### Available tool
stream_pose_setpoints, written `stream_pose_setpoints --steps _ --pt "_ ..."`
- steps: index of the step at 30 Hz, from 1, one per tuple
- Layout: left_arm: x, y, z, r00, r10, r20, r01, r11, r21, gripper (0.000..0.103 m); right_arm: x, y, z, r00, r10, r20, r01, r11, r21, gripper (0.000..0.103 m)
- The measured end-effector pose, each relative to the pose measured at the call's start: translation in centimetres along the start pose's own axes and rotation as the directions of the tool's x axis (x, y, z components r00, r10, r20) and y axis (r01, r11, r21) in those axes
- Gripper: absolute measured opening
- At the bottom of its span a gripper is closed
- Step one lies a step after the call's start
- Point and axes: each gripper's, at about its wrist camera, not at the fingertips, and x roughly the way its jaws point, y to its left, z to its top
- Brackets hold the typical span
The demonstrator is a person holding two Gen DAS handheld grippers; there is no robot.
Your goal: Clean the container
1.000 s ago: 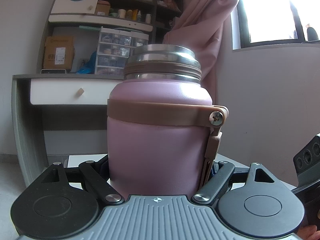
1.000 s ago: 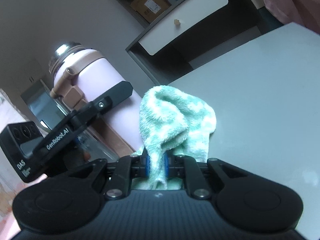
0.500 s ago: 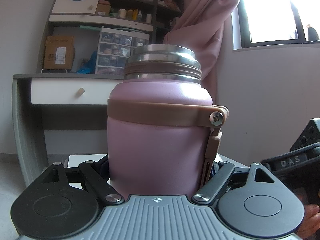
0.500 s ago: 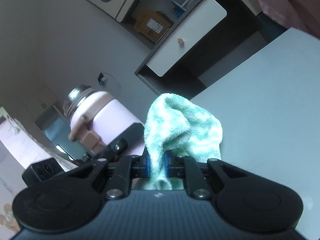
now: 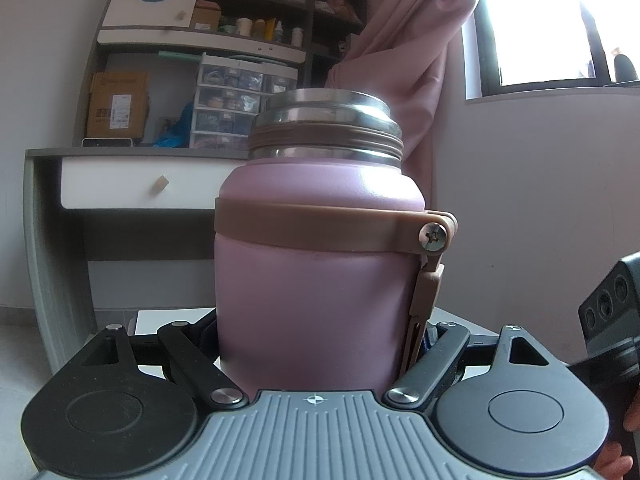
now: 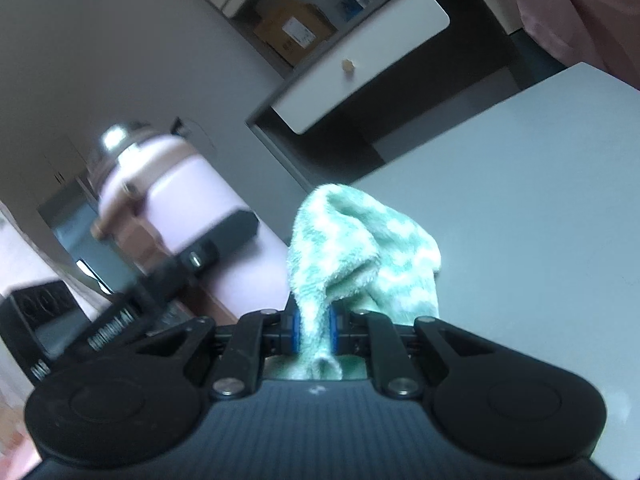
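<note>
A pink insulated container (image 5: 316, 272) with a brown band and an open steel mouth stands upright, held low on its body by my left gripper (image 5: 320, 344), which is shut on it. It also shows at the left in the right wrist view (image 6: 188, 184), with the left gripper's finger (image 6: 224, 236) against it. My right gripper (image 6: 314, 330) is shut on a green and white cloth (image 6: 360, 252), held to the right of the container and apart from it. The right gripper's body (image 5: 608, 320) shows at the right edge of the left wrist view.
A white table top (image 6: 540, 200) lies under and to the right of the cloth. Behind stand a desk with a white drawer (image 5: 140, 188), shelves with boxes (image 5: 116, 104), a pink curtain (image 5: 400, 52) and a bright window (image 5: 532, 20).
The right gripper with the cloth has swung back and down a little; the container sits larger and nearer in its view than half a second ago. The left gripper and container have not moved.
</note>
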Motion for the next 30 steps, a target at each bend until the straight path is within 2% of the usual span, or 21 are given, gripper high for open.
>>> stream_pose_setpoints --steps 4,10,12,16,17,20,23,25,27,30 --pt "-0.1 0.3 0.1 1.000 -0.003 -0.001 0.003 1.000 -0.001 0.084 0.0 -0.1 -0.3 1.000 -0.015 -0.021 0.015 1.000 -0.004 0.013" --pt "0.0 0.2 0.0 1.000 -0.001 -0.001 0.001 1.000 0.000 0.084 -0.8 0.7 -0.1 0.998 -0.038 -0.043 0.034 0.997 -0.073 0.013" --pt "0.0 0.3 0.0 1.000 -0.001 -0.002 0.001 1.000 0.000 0.084 -1.2 1.1 0.1 0.999 -0.010 -0.046 0.005 0.994 -0.109 0.013" --pt "-0.1 0.3 0.0 1.000 -0.001 -0.002 0.001 1.000 0.005 0.084 -2.2 1.6 0.5 0.992 0.089 -0.093 -0.104 0.980 -0.171 0.013" --pt "-0.1 0.3 0.0 1.000 -0.001 -0.003 0.001 1.000 0.006 0.084 -2.4 1.8 0.6 0.990 0.089 -0.110 -0.110 0.975 -0.196 0.013" --pt "-0.1 0.4 0.0 1.000 -0.001 -0.003 0.001 1.000 0.008 0.084 -2.9 2.4 0.5 0.993 0.001 -0.116 -0.034 0.959 -0.282 0.013" --pt "-0.1 0.4 0.0 1.000 0.000 -0.004 0.000 1.000 0.008 0.084 -3.4 2.8 0.2 0.994 -0.070 -0.086 0.037 0.941 -0.335 0.013" --pt "0.0 0.5 0.0 1.000 0.000 -0.004 0.000 1.000 0.008 0.084 -3.7 3.0 0.0 0.993 -0.104 -0.052 0.079 0.932 -0.354 0.022" --pt "0.1 0.2 0.1 1.000 0.000 -0.005 0.000 1.000 0.008 0.084 -3.9 3.1 -0.4 0.989 -0.146 -0.015 0.130 0.918 -0.374 0.040" --pt "0.1 0.2 0.1 1.000 -0.001 -0.004 0.001 1.000 0.010 0.084 -3.7 3.0 -0.6 0.980 -0.197 0.010 0.185 0.899 -0.398 0.057"
